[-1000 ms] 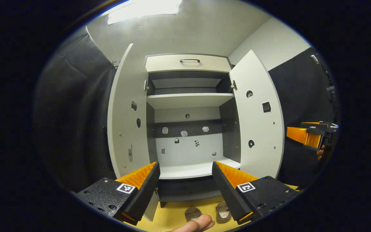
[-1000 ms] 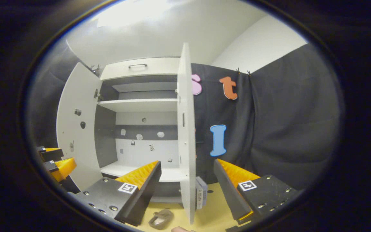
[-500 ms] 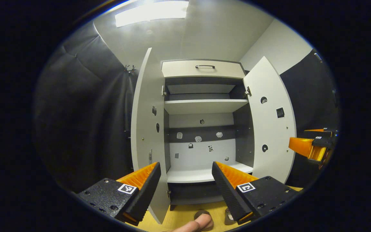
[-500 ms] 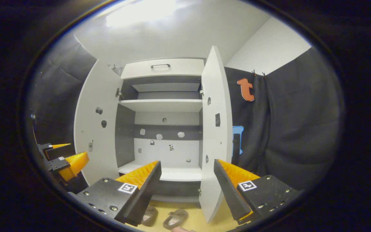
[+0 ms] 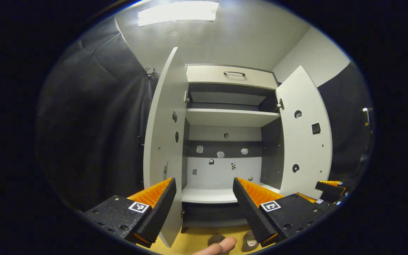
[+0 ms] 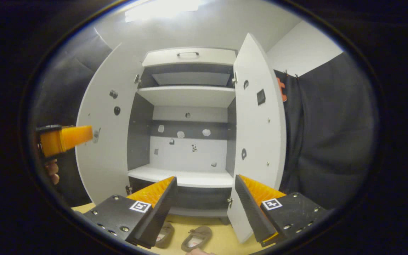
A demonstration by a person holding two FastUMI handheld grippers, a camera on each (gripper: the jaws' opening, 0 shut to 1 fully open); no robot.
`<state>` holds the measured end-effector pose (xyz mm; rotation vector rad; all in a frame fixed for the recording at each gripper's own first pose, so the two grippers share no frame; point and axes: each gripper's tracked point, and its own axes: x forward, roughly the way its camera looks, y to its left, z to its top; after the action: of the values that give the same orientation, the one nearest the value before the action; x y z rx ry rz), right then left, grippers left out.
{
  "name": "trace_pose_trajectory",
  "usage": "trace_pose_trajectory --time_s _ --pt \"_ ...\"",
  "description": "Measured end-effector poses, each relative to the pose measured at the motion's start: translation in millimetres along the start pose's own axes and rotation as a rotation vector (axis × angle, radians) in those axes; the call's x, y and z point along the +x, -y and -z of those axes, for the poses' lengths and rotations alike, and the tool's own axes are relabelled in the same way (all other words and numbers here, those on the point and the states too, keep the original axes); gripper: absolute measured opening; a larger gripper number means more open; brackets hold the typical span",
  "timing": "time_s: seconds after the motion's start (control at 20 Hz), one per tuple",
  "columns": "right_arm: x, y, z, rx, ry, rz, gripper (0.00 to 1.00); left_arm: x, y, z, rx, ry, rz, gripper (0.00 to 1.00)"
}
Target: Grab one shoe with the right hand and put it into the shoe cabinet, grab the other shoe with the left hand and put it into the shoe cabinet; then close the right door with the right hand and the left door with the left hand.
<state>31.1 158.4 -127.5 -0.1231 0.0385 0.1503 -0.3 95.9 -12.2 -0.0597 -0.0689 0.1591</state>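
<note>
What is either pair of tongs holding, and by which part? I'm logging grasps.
Nothing. The left tongs and right tongs both stand open and empty; the shoes lie on the floor before the cabinet.

yellow floor (image 6: 221,244) carries two brown shoes (image 6: 197,239), side by side, before cabinet (image 6: 193,212).

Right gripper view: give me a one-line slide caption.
Open right hand-held gripper faces the shoe cabinet, both doors wide, two shoes on the floor in front.

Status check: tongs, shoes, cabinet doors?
Both tongs open, empty. Two shoes on floor before cabinet. Both doors open.
</note>
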Motion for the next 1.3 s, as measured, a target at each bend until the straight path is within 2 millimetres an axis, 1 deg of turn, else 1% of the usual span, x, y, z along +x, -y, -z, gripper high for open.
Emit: trace_pose_trajectory --time_s 0.05,0.1,0.15,0.25,0.3,0.35,0.4,0.45,0.55,0.6,0.7,0.75,0.8,0.85,0.9,0.95,1.05,1.1,1.15,1.2,1.25,1.3 --pt "6 -3 16 -0.003 -0.013 -0.001 0.98 6 0 5 -0.003 -0.007 -0.002 1.00" --pt "13 -3 36 -0.019 -0.024 0.013 0.98 13 -2 11 0.001 -0.018 -0.009 0.99" --pt "19 -1 52 -0.031 -0.034 0.029 0.98 19 0 19 0.008 -0.027 -0.003 0.99" --pt "29 -4 93 -0.036 -0.073 0.042 0.98 35 5 31 -0.014 -0.036 0.008 0.98" --pt "33 -7 118 -0.033 -0.108 0.037 0.98 43 6 41 -0.025 -0.042 0.006 0.99" --pt "36 -11 144 -0.029 -0.152 0.022 0.98 49 8 51 -0.034 -0.056 0.005 0.98" --pt "39 -12 171 -0.014 -0.199 0.021 0.94 55 10 59 -0.040 -0.063 0.013 0.98" --pt "40 -11 195 -0.012 -0.245 0.024 0.98 61 15 64 -0.047 -0.064 0.030 0.99" --pt "43 -16 241 0.010 -0.349 0.018 0.99 70 22 75 -0.055 -0.061 0.059 0.99" --pt "45 -21 261 0.027 -0.396 0.005 0.99 74 24 79 -0.058 -0.056 0.069 0.99" --pt "41 -38 292 0.074 -0.482 -0.035 0.99 80 24 88 -0.063 -0.053 0.078 0.99" --pt "39 -47 303 0.090 -0.508 -0.055 0.99 82 21 91 -0.065 -0.050 0.078 0.99" --pt "37 -53 314 0.095 -0.531 -0.065 0.94 85 18 95 -0.066 -0.046 0.073 0.99" --pt "37 -58 323 0.088 -0.553 -0.073 0.98 87 15 99 -0.061 -0.044 0.070 0.99" --pt "37 -61 334 0.079 -0.571 -0.070 0.94 89 10 103 -0.067 -0.039 0.064 0.99" --pt "39 -61 343 0.077 -0.588 -0.059 0.96 93 8 105 -0.062 -0.052 0.058 0.99" --pt "49 -63 359 0.102 -0.603 -0.028 0.92 98 3 107 -0.058 -0.040 0.042 0.98" --pt "52 -62 372 0.105 -0.626 -0.010 0.83 98 3 108 -0.049 -0.042 0.046 0.98" --pt "52 -63 384 0.119 -0.666 0.006 0.82 100 1 106 -0.054 -0.033 0.046 0.98" --pt "54 -67 393 0.138 -0.683 0.003 0.81 103 -1 103 -0.064 -0.027 0.044 0.98" --pt "65 -62 400 0.130 -0.676 0.029 0.80 106 -3 102 -0.068 -0.013 0.045 0.98" --pt "66 -56 392 0.123 -0.674 0.046 0.68 111 -5 103 -0.065 -0.004 0.045 0.98"
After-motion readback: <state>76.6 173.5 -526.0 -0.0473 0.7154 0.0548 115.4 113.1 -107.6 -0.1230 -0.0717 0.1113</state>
